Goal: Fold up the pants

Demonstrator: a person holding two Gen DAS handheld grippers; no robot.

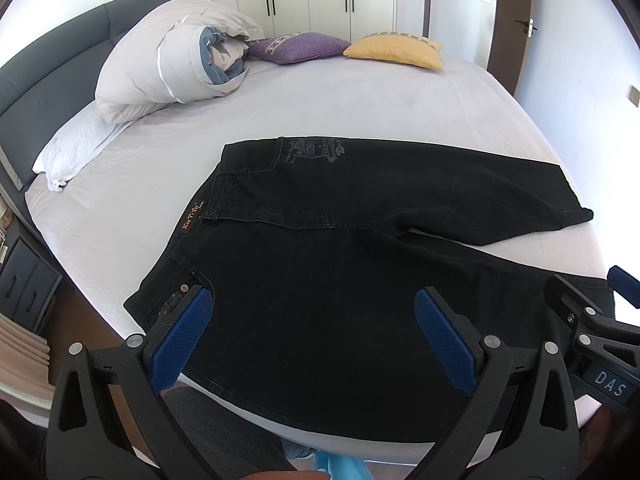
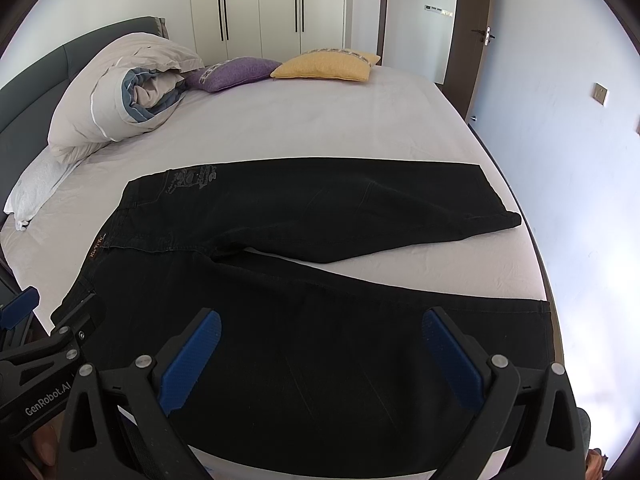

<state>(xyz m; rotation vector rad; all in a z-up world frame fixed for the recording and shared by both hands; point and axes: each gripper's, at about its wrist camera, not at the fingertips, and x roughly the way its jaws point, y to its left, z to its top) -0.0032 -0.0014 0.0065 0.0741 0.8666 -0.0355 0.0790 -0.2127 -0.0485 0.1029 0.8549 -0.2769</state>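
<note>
Nearest the cameras, the left gripper (image 1: 314, 334) and right gripper (image 2: 320, 356) both hover with jaws spread wide, grasping nothing, above the near leg of the black jeans (image 2: 304, 280) spread flat on the bed (image 2: 320, 120). That leg's edge hangs over the mattress side, so a shallow pinch could catch one denim layer only and drag the pair off. Farther out, the splayed far leg may fold over crooked unless aligned first.
</note>
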